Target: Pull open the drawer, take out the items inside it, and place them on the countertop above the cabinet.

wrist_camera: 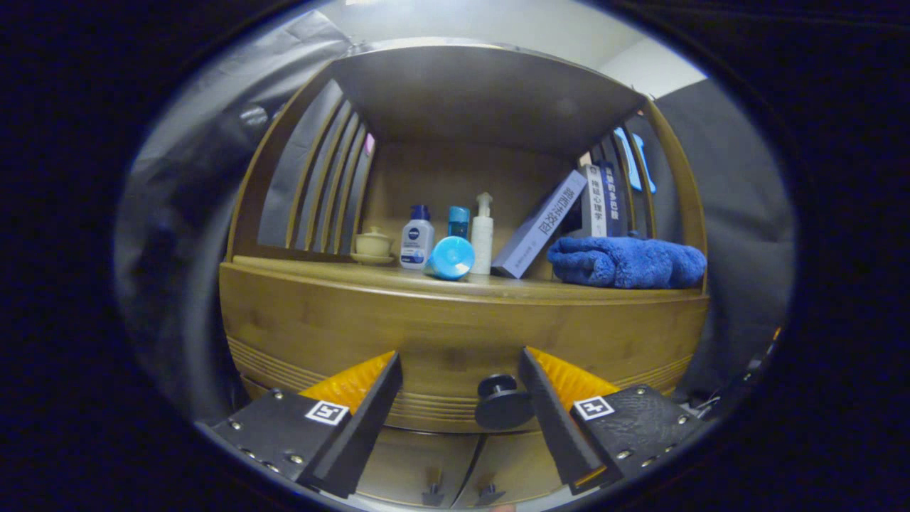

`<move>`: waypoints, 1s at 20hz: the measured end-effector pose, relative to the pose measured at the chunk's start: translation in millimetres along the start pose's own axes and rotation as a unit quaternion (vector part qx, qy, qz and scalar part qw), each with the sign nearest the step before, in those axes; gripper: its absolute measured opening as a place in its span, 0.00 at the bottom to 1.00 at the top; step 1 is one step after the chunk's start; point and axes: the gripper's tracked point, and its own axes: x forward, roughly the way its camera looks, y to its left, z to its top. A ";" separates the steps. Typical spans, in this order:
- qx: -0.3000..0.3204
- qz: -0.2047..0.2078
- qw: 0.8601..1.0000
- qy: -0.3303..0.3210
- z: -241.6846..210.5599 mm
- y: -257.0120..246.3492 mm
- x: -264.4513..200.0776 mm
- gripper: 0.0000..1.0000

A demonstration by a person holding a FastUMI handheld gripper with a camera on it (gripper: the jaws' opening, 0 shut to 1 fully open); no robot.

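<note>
Low in the frame's middle, the jaws [458,384] stand wide open, holding nothing, with the drawer [462,348] shut and its knob [501,402] just inside the right finger. Bottles [448,238], books [561,213] and a towel [625,262] lie on the worktop [341,272]; this fits either an unemptied drawer or one closed again.
</note>
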 end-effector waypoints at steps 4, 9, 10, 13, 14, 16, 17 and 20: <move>0.051 -0.010 0.999 0.015 19.4 -12.8 -38.9 0.99; 0.060 -0.004 0.998 0.020 74.4 -19.6 -102.8 0.99; 0.061 0.007 0.998 0.023 89.4 -15.2 -119.6 0.99; 0.083 0.020 0.996 0.013 145.8 -15.1 -167.0 0.99; 0.094 0.021 0.995 0.011 161.8 -17.8 -182.4 0.99; 0.111 0.024 0.993 0.014 187.2 -21.4 -213.5 0.99; 0.113 0.024 0.993 0.010 198.7 -25.0 -224.4 0.99; 0.111 0.028 0.993 0.016 218.0 -27.0 -249.8 0.99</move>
